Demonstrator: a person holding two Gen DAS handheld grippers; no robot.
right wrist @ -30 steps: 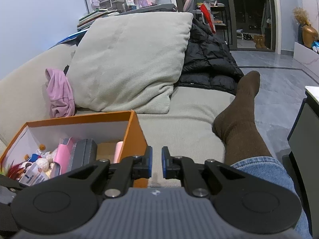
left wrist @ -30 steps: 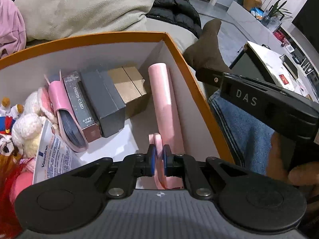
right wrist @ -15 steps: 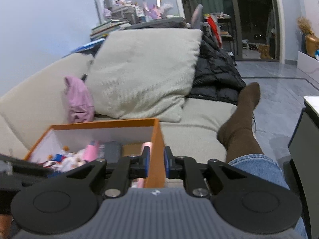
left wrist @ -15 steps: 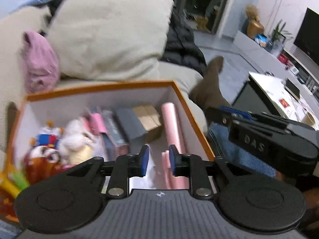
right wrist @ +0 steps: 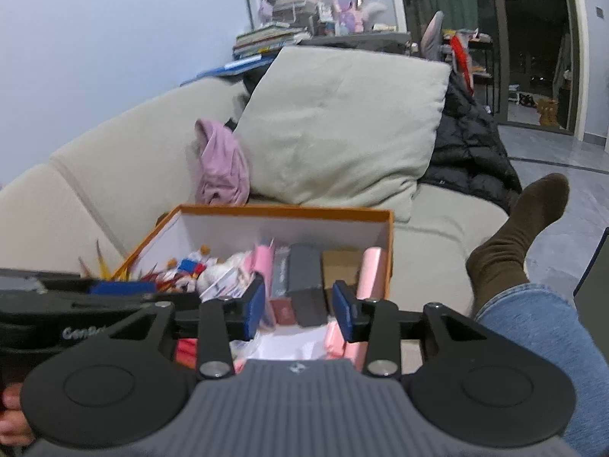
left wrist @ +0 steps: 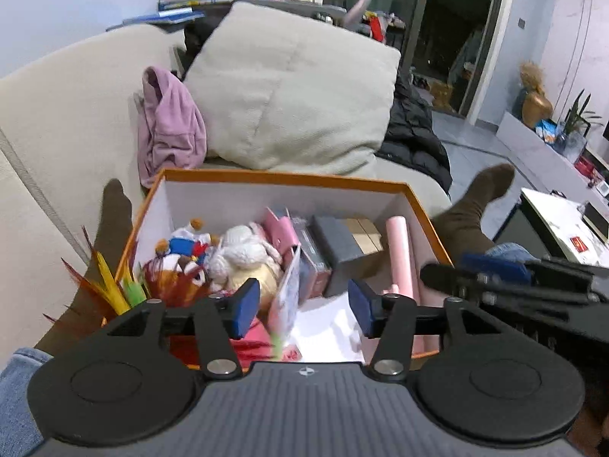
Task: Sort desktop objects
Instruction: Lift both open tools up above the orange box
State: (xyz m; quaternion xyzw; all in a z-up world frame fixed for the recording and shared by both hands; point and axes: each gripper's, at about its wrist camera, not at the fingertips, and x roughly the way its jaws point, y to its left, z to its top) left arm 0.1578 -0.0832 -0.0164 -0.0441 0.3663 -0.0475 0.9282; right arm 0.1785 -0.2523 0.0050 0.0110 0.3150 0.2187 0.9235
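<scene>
both hand-held grippers hang above the orange box [left wrist: 289, 181] on the sofa, left hand-held gripper [left wrist: 302, 308] and right hand-held gripper [right wrist: 298, 310] opening, nothing between the jaws. inside, plush toys [left wrist: 243, 257] sit left, small boxes and the pink roll [left wrist: 399, 255] line up right, seemingly grouped by kind.

Orange-rimmed white box [left wrist: 213, 205], pink tube [left wrist: 399, 251], purple cloth [left wrist: 171, 129], beige cushion [left wrist: 297, 91].

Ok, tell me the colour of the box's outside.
Orange, with white inner walls; the box shows best in the left wrist view.
</scene>
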